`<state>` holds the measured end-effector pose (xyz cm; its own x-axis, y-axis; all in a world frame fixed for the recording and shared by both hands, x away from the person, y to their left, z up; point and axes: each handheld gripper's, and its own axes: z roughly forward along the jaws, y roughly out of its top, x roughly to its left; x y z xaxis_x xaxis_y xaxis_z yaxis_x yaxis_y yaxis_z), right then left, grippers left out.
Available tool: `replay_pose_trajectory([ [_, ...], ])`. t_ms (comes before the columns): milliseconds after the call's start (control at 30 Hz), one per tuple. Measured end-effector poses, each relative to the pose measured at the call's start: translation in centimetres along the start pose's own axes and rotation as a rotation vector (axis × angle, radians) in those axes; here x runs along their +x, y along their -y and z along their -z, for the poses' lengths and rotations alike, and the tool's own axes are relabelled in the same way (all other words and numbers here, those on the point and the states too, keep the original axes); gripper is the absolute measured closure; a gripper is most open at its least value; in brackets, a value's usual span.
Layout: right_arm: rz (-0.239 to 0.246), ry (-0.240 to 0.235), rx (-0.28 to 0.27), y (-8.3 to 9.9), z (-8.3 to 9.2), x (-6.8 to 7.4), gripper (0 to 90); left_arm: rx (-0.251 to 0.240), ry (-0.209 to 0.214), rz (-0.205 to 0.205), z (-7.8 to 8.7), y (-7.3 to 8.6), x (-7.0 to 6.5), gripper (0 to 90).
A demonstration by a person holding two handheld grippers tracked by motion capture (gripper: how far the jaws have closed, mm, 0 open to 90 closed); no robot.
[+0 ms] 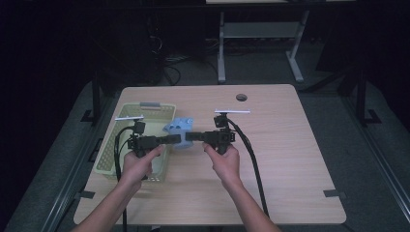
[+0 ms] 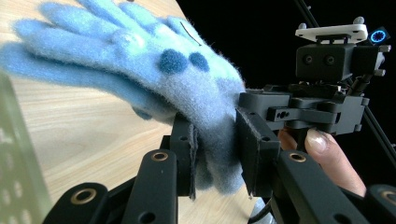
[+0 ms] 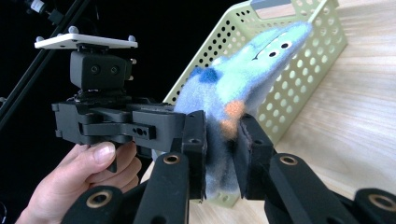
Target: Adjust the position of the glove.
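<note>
Fuzzy blue glove (image 1: 178,131) small and partly hidden between both grippers from high up, left gripper (image 2: 215,154) clamped on its cuff, right gripper (image 3: 219,156) clamped on the same end, close views show dots and eyes, basket (image 1: 121,159) just behind the glove

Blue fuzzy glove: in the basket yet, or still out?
Out. The blue fuzzy glove hangs between the left hand-held gripper and right hand-held gripper, both clamped on it, beside the green basket and above the table.

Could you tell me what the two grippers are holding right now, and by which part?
Both hold the fuzzy blue glove by its cuff end: the left gripper and right gripper each pinch it there.
</note>
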<state>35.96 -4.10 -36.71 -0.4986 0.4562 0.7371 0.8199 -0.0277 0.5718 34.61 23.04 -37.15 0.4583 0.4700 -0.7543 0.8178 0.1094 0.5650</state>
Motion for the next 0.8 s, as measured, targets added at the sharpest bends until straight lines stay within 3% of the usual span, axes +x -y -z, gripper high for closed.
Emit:
replay_pose_trajectory([
  [800, 0.011, -0.021, 0.033, -1.0, -3.2, 0.9, 75.9, -0.028, -0.025, 0.004, 2.8, -0.5, 1.6, 68.7],
])
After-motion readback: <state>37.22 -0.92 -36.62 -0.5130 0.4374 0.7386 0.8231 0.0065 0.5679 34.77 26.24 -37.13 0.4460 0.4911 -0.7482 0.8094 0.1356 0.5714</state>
